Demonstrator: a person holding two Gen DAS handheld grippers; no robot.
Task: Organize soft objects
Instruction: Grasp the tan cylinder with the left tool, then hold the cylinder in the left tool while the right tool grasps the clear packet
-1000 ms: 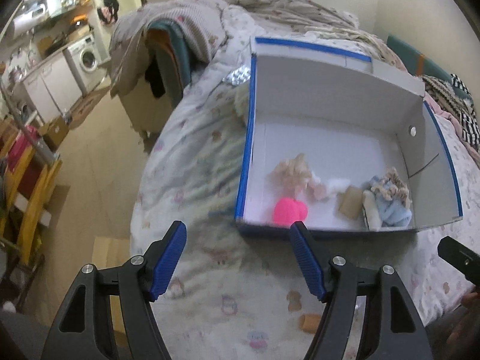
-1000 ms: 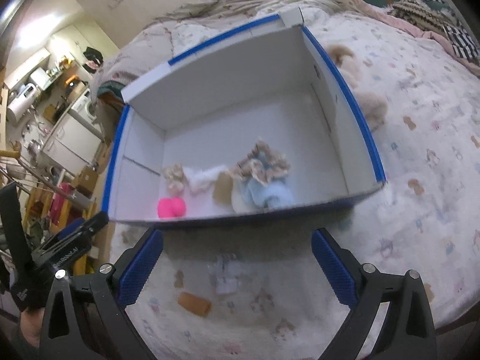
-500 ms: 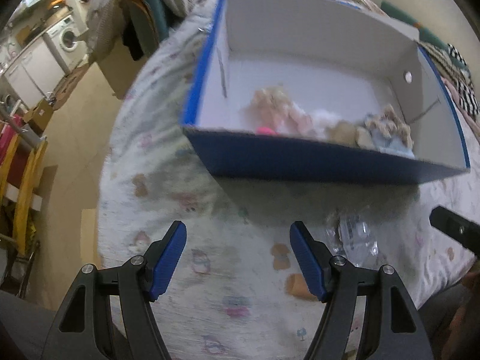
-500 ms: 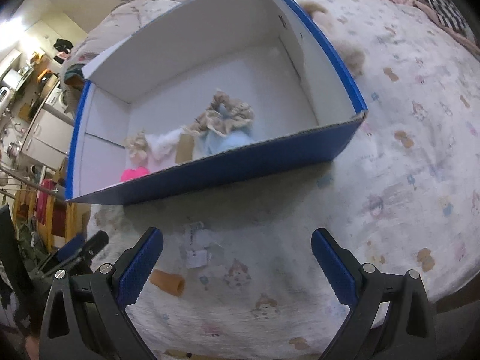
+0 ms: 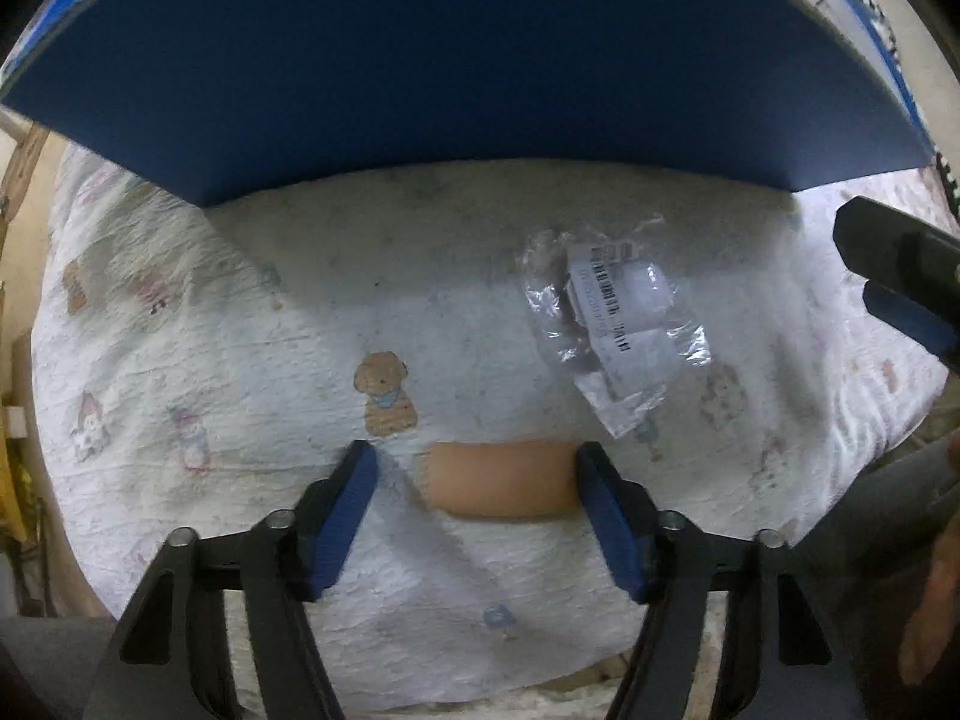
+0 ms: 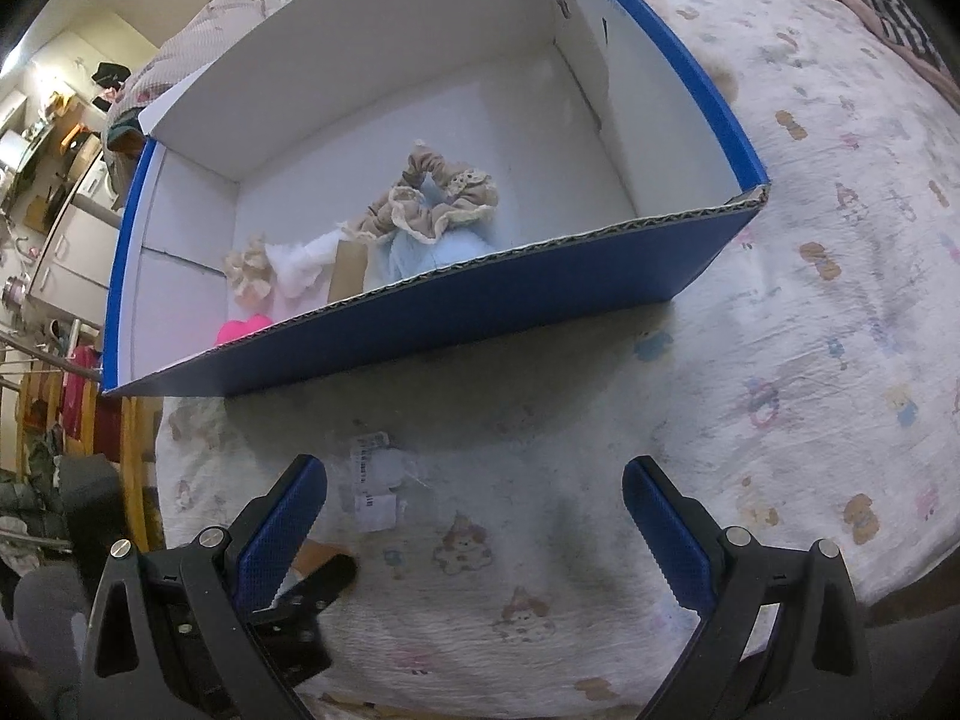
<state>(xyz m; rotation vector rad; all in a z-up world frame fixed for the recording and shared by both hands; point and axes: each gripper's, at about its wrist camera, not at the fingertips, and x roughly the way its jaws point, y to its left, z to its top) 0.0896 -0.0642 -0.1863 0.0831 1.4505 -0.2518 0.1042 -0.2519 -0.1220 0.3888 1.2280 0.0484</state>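
A tan soft cylinder [image 5: 501, 479] lies on the patterned bedspread between the open jaws of my left gripper [image 5: 477, 468], its right end touching the right finger. A clear plastic packet with a barcode label [image 5: 612, 324] lies just beyond it; it also shows in the right wrist view [image 6: 375, 480]. The blue box [image 6: 480, 312] with a white inside holds scrunchies [image 6: 432, 198], a light blue soft item [image 6: 432, 252] and a pink one [image 6: 240, 330]. My right gripper [image 6: 474, 510] is open and empty over the bedspread in front of the box.
The box's blue front wall [image 5: 456, 60] fills the top of the left wrist view. The bed edge drops off at the left, with a wooden rack [image 6: 78, 414] and kitchen cabinets [image 6: 72, 240] beyond. Blankets [image 6: 888, 6] lie at the far right.
My left gripper has dropped low and forward onto the bedspread, bringing its open jaws around the tan cylinder. My right gripper has moved down and closer to the box front.
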